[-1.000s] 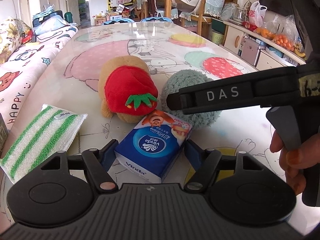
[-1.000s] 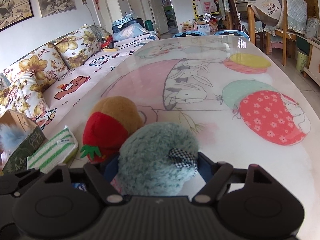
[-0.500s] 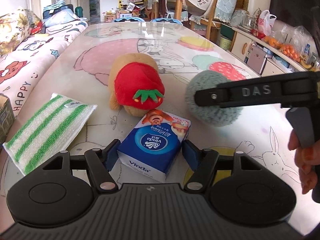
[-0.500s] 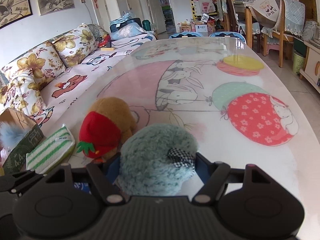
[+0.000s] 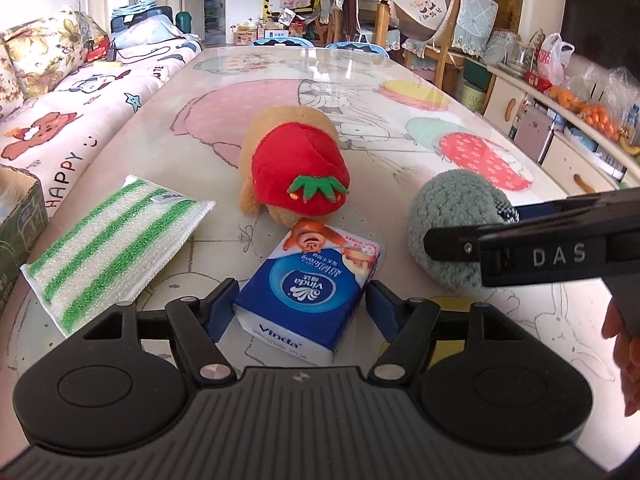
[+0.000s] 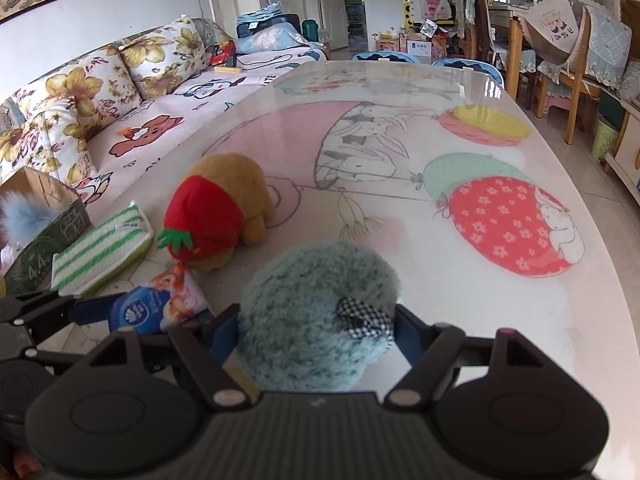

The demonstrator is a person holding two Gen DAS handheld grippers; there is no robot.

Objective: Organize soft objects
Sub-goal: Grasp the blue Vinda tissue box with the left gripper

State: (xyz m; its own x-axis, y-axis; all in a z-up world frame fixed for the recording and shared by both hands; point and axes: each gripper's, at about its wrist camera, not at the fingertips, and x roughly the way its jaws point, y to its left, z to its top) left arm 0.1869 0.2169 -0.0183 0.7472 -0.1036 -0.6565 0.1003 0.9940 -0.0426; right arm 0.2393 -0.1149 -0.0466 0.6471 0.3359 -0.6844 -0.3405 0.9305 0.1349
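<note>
Left wrist view: tissue pack (image 5: 310, 286) on table (image 5: 280, 80), long axis running near-to-far, bracketed by spread left gripper (image 5: 304, 306); right gripper (image 6: 316, 334) alongside, clamped on teal pompom (image 6: 320, 316).

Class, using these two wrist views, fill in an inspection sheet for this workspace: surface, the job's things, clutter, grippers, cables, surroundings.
Surface: glossy table with cartoon rabbit and balloon print.
Job's things: fluffy teal ball between the right fingers; blue tissue pack between the left fingers; brown plush with strawberry hat; green-striped sponge cloth lying flat.
Clutter: cardboard box at the table's left edge, blue fluff inside.
Grippers: left gripper open astride the pack, gaps visible; right gripper shut on the ball.
Cables: a dark cord on the sofa, far end.
Surroundings: wooden chairs, shelf with bagged oranges.
</note>
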